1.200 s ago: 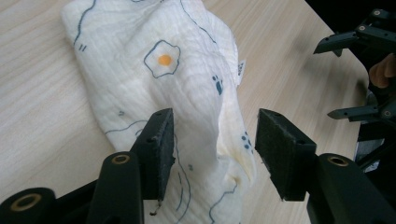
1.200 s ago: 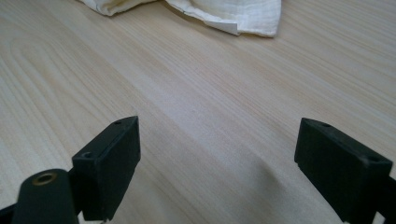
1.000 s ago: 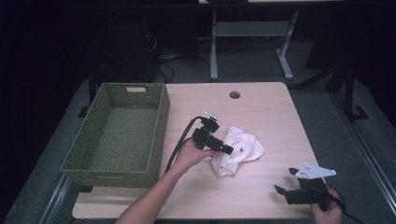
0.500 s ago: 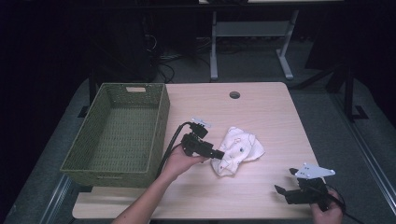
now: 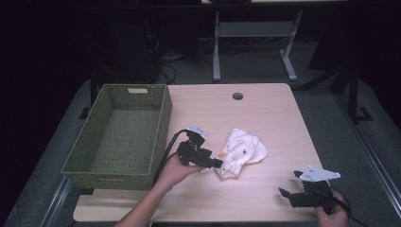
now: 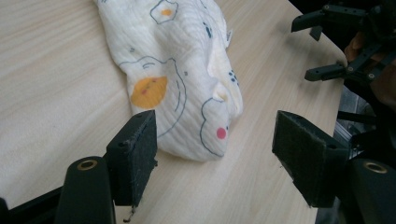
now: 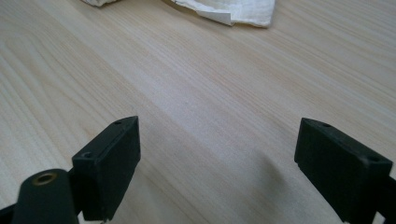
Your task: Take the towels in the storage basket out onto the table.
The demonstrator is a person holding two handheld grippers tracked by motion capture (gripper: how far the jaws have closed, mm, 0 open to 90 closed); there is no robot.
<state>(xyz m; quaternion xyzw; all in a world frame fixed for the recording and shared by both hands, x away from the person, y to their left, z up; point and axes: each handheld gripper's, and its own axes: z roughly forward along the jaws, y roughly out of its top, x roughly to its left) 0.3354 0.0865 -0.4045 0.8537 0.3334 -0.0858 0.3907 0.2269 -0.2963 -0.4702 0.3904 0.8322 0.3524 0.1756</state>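
A crumpled white cloth (image 5: 241,152) with small printed figures lies on the wooden table (image 5: 265,118), right of centre. My left gripper (image 5: 218,164) is open at the cloth's near left end. In the left gripper view the cloth (image 6: 182,70) lies just ahead of the spread jaws, its tip reaching between them without being held. My right gripper (image 5: 289,184) rests near the table's front right corner, open, with bare wood between its jaws. An edge of the cloth (image 7: 233,11) shows at the top of the right gripper view.
A green woven basket (image 5: 120,135) stands empty on the table's left side, close to my left forearm. A round cable hole (image 5: 237,96) sits near the far edge. The other gripper (image 6: 345,51) appears at the upper right of the left gripper view.
My left gripper has pulled back toward the near left, from over the cloth's middle to its near end. The right gripper has stayed still.
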